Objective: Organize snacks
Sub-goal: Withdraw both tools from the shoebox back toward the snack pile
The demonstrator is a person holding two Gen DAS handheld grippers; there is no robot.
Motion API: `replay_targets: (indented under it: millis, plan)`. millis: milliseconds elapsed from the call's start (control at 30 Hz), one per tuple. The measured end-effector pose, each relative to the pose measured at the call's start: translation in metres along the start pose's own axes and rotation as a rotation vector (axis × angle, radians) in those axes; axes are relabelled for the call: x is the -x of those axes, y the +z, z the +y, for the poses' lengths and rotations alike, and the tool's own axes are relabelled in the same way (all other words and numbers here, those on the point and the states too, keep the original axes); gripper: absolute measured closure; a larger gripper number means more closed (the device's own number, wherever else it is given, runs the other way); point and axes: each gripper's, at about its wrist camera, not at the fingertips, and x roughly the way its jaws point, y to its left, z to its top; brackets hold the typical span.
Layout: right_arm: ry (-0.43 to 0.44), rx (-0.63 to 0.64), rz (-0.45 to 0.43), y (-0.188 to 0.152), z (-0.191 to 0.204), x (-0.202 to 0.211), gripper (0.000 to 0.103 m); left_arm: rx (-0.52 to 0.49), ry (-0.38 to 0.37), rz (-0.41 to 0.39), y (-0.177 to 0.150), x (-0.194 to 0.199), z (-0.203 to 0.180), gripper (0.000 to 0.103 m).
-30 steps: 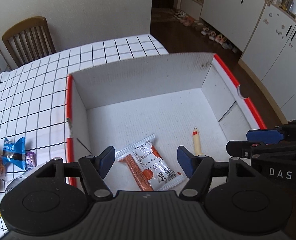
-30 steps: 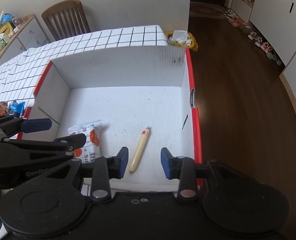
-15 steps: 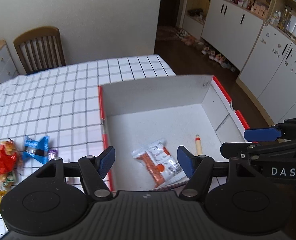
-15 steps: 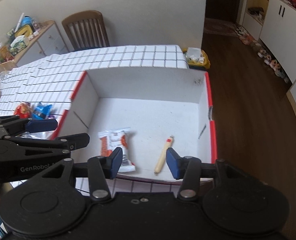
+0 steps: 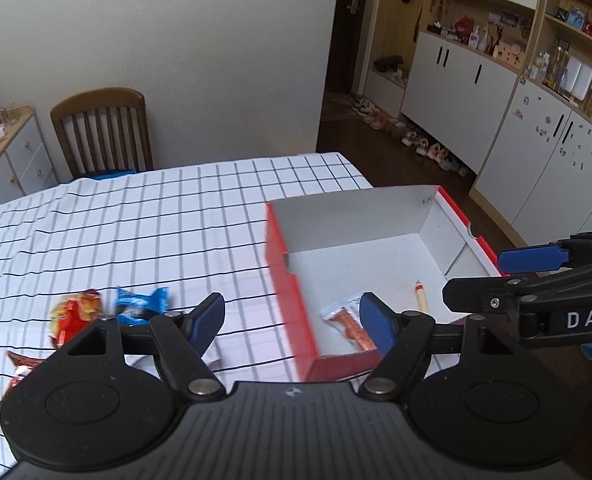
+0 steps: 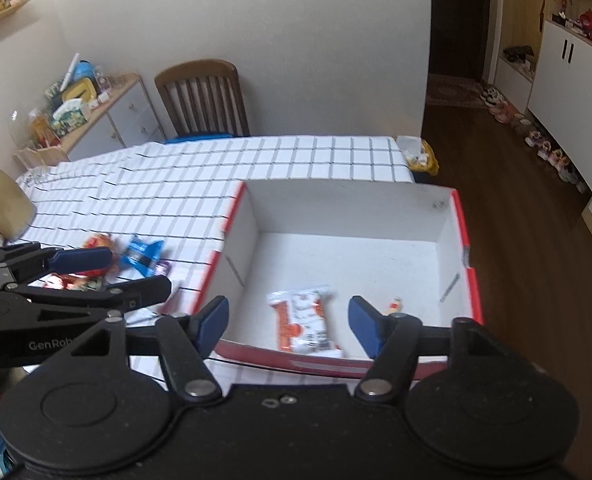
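Both grippers have pulled back and up from the box (image 6: 461, 216) over the last second: a second ago each camera looked almost straight down into it, and now the box sits lower and farther off in both views, with much more of the checked counter (image 5: 156, 216) showing. The left gripper (image 5: 292, 320) has also swung left, so the loose snack pile, hardly seen before, now lies near its left jaw. 2 snacks already lie on the box floor, in the same places as before: a white-and-orange packet (image 6: 303, 322) toward the near wall and a slim sausage stick (image 5: 421, 298) to its right, apart from it. I read this as the drop-off being finished and the next pick-up beginning. Still outside on the counter, left of the box, are a blue wrapper (image 5: 140, 304), a red-and-yellow wrapper (image 5: 74, 314) just beside it, and more red wrappers partly hidden behind the left gripper's body. The left gripper's jaws stand wide apart and hold nothing, tilted down over the gap between pile and box. The right gripper (image 6: 288, 322) hangs over the near edge of the box, its jaws also spread wide and empty, the packet showing between them well below.
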Motion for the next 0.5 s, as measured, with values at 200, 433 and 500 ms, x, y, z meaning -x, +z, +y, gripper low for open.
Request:
replay_targets:
  millis: [200,433,500]
  plan:
    - [0.027,0.000,-0.033,-0.003,0.035,0.006,0.020,0.004,0.000,-0.038,-0.012,0.025,0.032,0.025]
    - [0.045,0.037,-0.076,-0.009,0.083,0.010,0.005,-0.002,0.001,-0.080,-0.026,0.049,0.066,0.024]
    - [0.046,0.048,-0.088,-0.011,0.096,0.011,0.003,0.005,0.002,-0.089,-0.031,0.054,0.077,0.024]
